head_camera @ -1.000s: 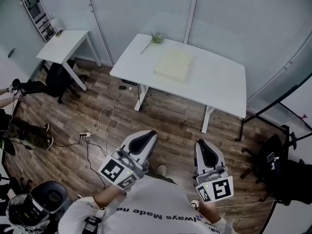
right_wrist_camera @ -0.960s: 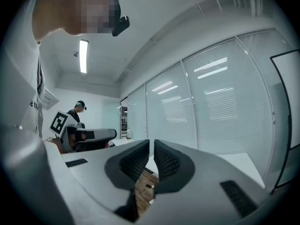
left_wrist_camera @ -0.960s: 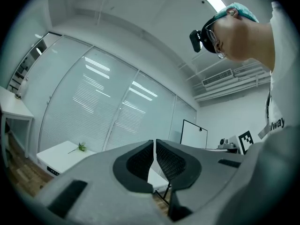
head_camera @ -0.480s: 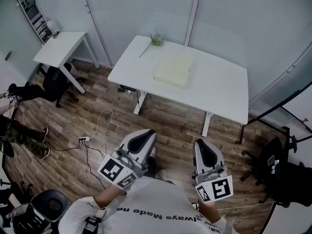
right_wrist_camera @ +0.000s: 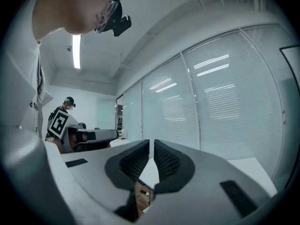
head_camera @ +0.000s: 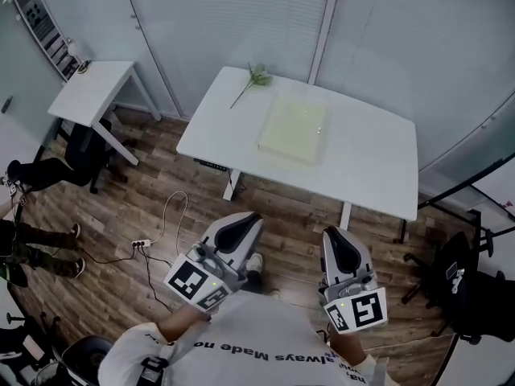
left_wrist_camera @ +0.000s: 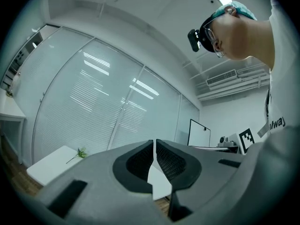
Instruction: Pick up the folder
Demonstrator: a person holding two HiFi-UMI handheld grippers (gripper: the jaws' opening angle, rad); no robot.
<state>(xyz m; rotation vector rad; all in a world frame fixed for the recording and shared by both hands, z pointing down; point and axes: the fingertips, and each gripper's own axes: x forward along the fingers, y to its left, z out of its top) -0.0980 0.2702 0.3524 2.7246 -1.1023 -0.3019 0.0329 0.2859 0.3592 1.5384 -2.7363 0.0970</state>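
One folder (head_camera: 293, 127), one sprig (head_camera: 251, 79), two white tables and two grippers are in sight. The folder is pale yellow, nearly square and plain, and it lies flat and closed on the larger tabletop (head_camera: 370, 155). It sits left of the tabletop's middle and takes up most of the depth between the far and near edges, with nothing touching it. The sprig lies by the far left corner of the same tabletop, just apart from the folder. The smaller table (head_camera: 88, 93) stands well apart to the left. The left gripper (head_camera: 244, 222) and the right gripper (head_camera: 336, 240) are held side by side close to the person's chest, over the wooden floor (head_camera: 282, 203). Both are well short of the tabletop's near edge and point roughly level toward it, the left one angled a little inward. Each carries one marker cube at its rear, the left cube (head_camera: 197, 284) and the right cube (head_camera: 356, 310). In the left gripper view the left gripper's (left_wrist_camera: 154, 146) jaws are pressed together at the tips with nothing between them. In the right gripper view the right gripper's (right_wrist_camera: 151, 149) jaws are likewise pressed together and empty.
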